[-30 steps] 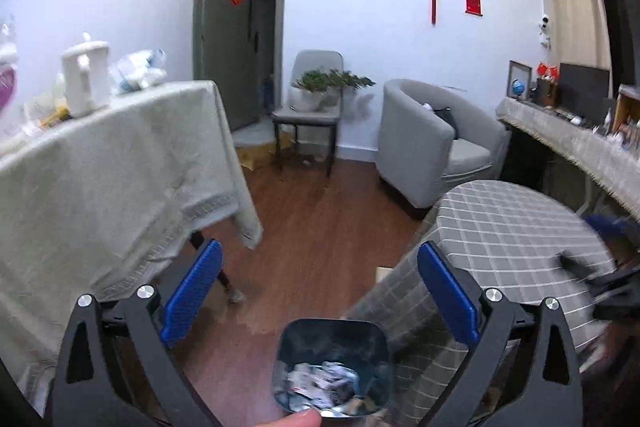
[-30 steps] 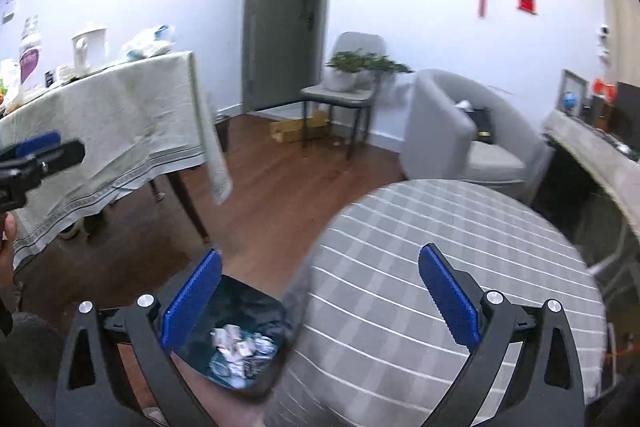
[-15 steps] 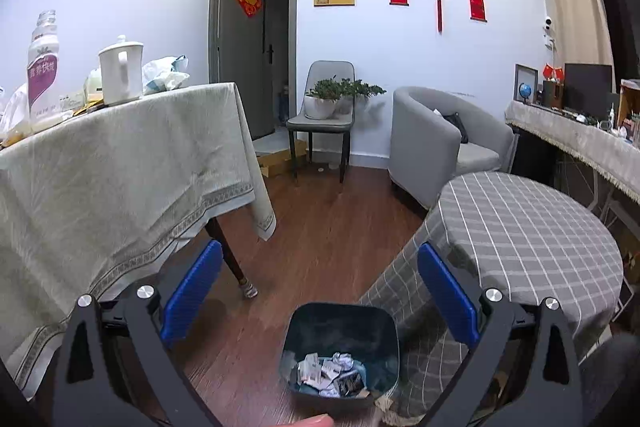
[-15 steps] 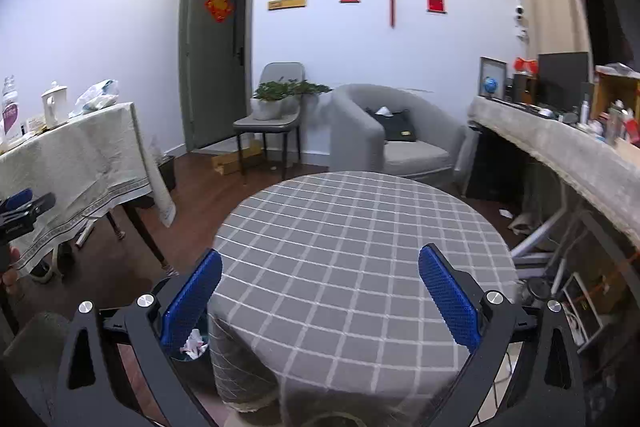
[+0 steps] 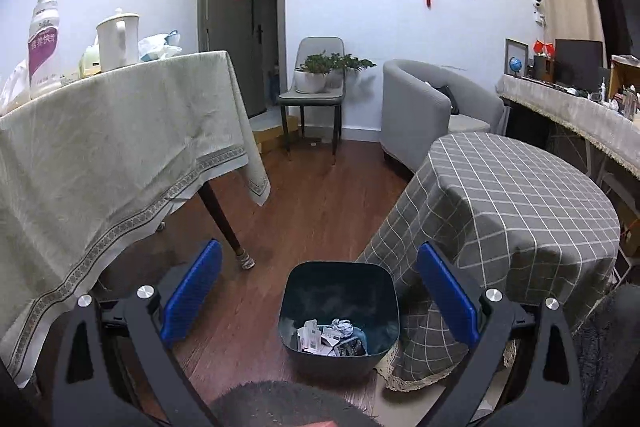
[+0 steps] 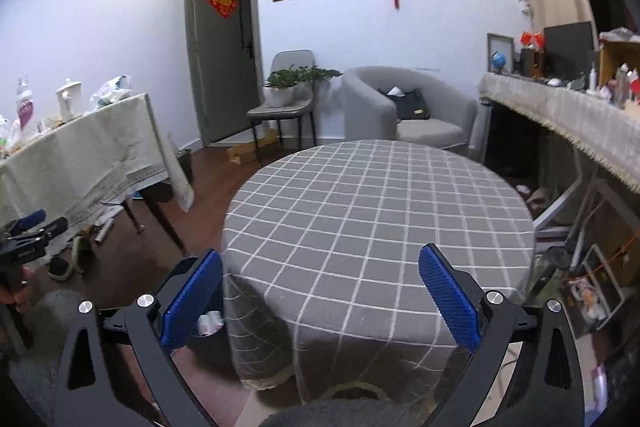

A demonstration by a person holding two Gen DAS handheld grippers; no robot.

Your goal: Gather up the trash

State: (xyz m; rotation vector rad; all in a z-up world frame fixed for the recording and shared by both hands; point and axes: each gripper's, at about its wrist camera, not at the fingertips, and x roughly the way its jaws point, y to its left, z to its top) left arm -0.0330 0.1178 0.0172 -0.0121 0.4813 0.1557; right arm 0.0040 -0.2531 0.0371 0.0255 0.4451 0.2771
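Note:
A dark trash bin (image 5: 339, 311) stands on the wood floor beside the round table, with crumpled paper and wrappers (image 5: 334, 337) in its bottom. My left gripper (image 5: 318, 299) is open and empty, above and short of the bin. My right gripper (image 6: 320, 301) is open and empty, facing the round table with the grey checked cloth (image 6: 376, 211); nothing lies on the tabletop. The bin's trash (image 6: 210, 323) peeks out behind my right gripper's left finger. The left gripper (image 6: 28, 233) shows at the left edge of the right wrist view.
A table with a beige cloth (image 5: 112, 147) stands left, holding a kettle (image 5: 117, 41) and a bottle (image 5: 43, 45). A chair with a plant (image 5: 316, 83), a grey armchair (image 5: 432, 107) and a cluttered side counter (image 6: 568, 115) line the back and right. Shoes (image 6: 68, 259) lie on the floor.
Both grippers have drawn back and up from the bin. The right view has swung from the bin to the round table. The left view now shows the bin farther off.

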